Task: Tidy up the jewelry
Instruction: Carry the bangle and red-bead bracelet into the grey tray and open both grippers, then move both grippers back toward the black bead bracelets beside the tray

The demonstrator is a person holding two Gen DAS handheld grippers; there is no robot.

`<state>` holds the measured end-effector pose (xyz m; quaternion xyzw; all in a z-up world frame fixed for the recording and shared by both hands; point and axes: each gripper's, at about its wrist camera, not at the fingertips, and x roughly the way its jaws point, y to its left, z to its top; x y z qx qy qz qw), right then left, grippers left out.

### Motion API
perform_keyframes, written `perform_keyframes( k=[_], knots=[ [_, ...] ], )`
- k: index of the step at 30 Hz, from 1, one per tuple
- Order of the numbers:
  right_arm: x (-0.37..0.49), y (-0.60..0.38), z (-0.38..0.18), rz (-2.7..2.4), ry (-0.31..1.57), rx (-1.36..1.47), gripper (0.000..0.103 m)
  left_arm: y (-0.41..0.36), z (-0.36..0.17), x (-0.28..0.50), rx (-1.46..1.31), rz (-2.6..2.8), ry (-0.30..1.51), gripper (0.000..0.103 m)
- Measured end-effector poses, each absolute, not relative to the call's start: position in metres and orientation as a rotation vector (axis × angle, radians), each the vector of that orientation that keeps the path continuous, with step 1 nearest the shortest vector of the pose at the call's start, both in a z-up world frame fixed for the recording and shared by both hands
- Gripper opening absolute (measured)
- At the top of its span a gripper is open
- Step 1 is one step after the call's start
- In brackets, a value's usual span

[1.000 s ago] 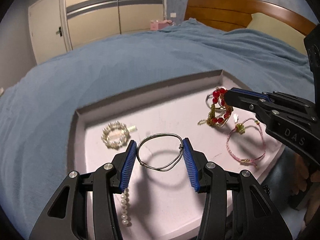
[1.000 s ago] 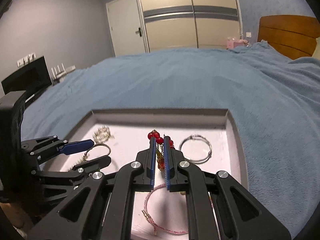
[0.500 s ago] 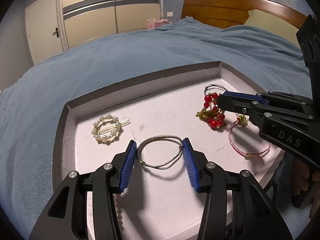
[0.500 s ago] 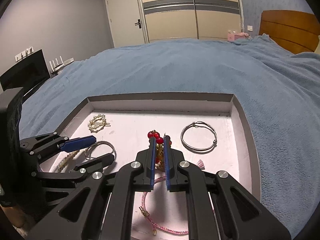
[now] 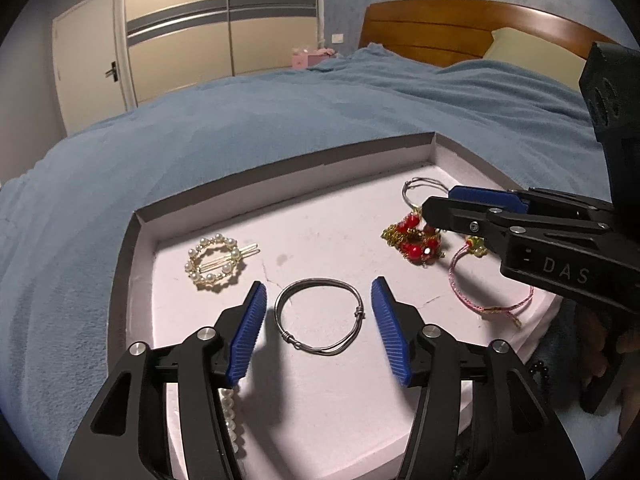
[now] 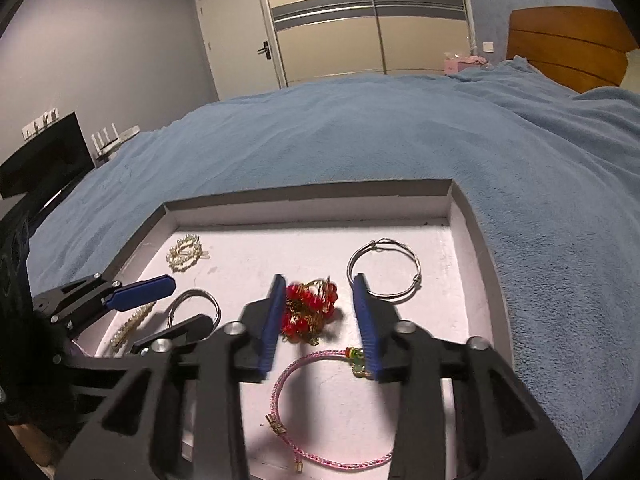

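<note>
A shallow white tray (image 5: 280,172) (image 6: 312,206) lies on the blue bed. My left gripper (image 5: 318,304) is open above a silver wire bangle (image 5: 320,318), which lies flat between its blue pads. My right gripper (image 6: 318,312) is open over a red-bead and gold bracelet (image 6: 308,312) (image 5: 414,238) that lies loose on the tray. A second silver bangle (image 6: 384,270) sits at the far right. A pink cord bracelet (image 6: 320,404) (image 5: 488,284) lies near the front. A pearl hair clip (image 5: 214,260) (image 6: 184,252) sits at the left.
A pearl strand (image 5: 232,416) lies under my left gripper's finger near the tray's front edge. The blue blanket (image 5: 240,120) surrounds the tray. A wooden headboard (image 5: 460,28) and wardrobe doors (image 6: 360,20) stand far behind.
My right gripper has opened and let go of the red-bead bracelet, which now lies on the tray. My left gripper has opened wider around the silver bangle.
</note>
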<state>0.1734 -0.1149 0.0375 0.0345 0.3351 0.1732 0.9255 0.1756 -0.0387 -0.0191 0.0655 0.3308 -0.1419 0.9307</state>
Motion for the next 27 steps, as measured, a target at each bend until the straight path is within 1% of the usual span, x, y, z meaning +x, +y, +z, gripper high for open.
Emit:
perform_keyframes(
  k=[1,3,4,5,7,10,11,13,16,22,27],
  knots=[
    [0.173,-0.117,0.039,0.345,0.677,0.078,0.036,-0.039,-0.018,0.174,0.135,-0.290,0.668,0.062],
    [0.172,-0.122,0.042,0.324,0.660,0.092,0.048,-0.039,-0.016,0.171,0.135,-0.289,0.649,0.066],
    [0.171,-0.126,0.044,0.301,0.645,0.110,0.067,-0.038,-0.014,0.169,0.134,-0.290,0.637,0.068],
    [0.169,-0.131,0.046,0.278,0.628,0.130,0.079,-0.038,-0.013,0.168,0.132,-0.288,0.627,0.073],
    [0.166,-0.142,0.053,0.236,0.589,0.170,0.085,-0.036,-0.010,0.163,0.127,-0.279,0.597,0.079],
    [0.163,-0.155,0.060,0.193,0.543,0.216,0.096,-0.034,-0.006,0.159,0.119,-0.270,0.569,0.082],
    [0.162,-0.159,0.061,0.182,0.533,0.231,0.098,-0.033,-0.006,0.158,0.118,-0.267,0.564,0.087],
    [0.162,-0.166,0.062,0.164,0.533,0.255,0.098,-0.032,-0.006,0.157,0.115,-0.251,0.555,0.093],
    [0.161,-0.172,0.061,0.145,0.550,0.268,0.098,-0.029,-0.004,0.157,0.105,-0.224,0.549,0.095],
    [0.151,-0.168,0.059,0.133,0.572,0.226,0.098,-0.016,0.001,0.156,0.058,-0.178,0.561,0.096],
    [0.127,-0.159,0.067,0.125,0.533,0.140,0.098,-0.003,0.011,0.142,0.026,-0.159,0.563,0.096]
  ],
)
